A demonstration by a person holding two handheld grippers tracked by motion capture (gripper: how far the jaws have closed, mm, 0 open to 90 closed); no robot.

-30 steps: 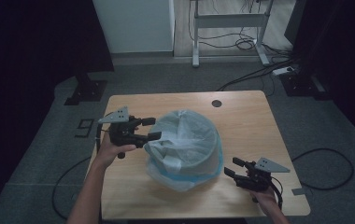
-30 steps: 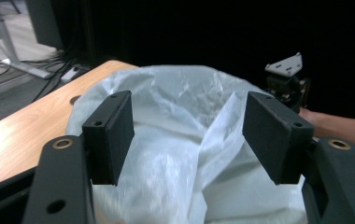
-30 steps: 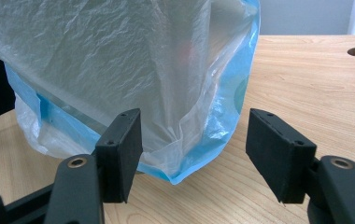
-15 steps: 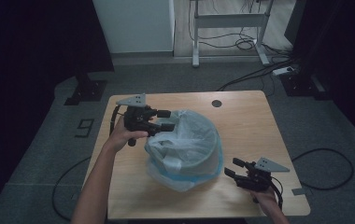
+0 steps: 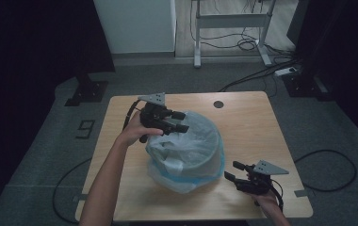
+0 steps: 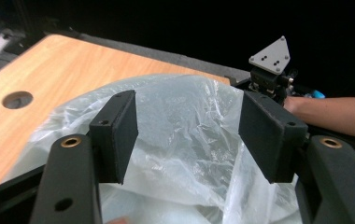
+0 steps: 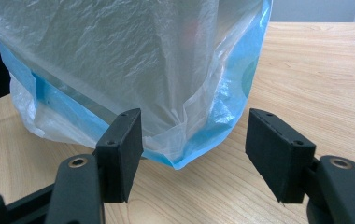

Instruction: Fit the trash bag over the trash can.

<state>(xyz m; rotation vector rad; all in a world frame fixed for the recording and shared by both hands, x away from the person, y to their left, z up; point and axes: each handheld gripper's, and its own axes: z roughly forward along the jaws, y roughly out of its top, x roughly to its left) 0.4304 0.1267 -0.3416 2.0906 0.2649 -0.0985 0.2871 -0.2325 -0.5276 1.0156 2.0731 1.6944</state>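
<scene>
Wooden surface [image 5: 257,122], seen from above, with a round hole [image 5: 218,104] near its 12 o'clock edge. Grey floor [image 5: 50,155] around it, carrying a painted "9" [image 5: 85,128] at 9 o'clock. Black stand foot [image 5: 87,92] at 10 o'clock. White panel [image 5: 137,26] and metal frame [image 5: 231,21] at 12 o'clock. Power strip [image 5: 288,71] and cables [image 5: 257,77] at 1 o'clock.

High camera looks down; tool cameras closely face the shared bag [image 5: 186,148].
</scene>
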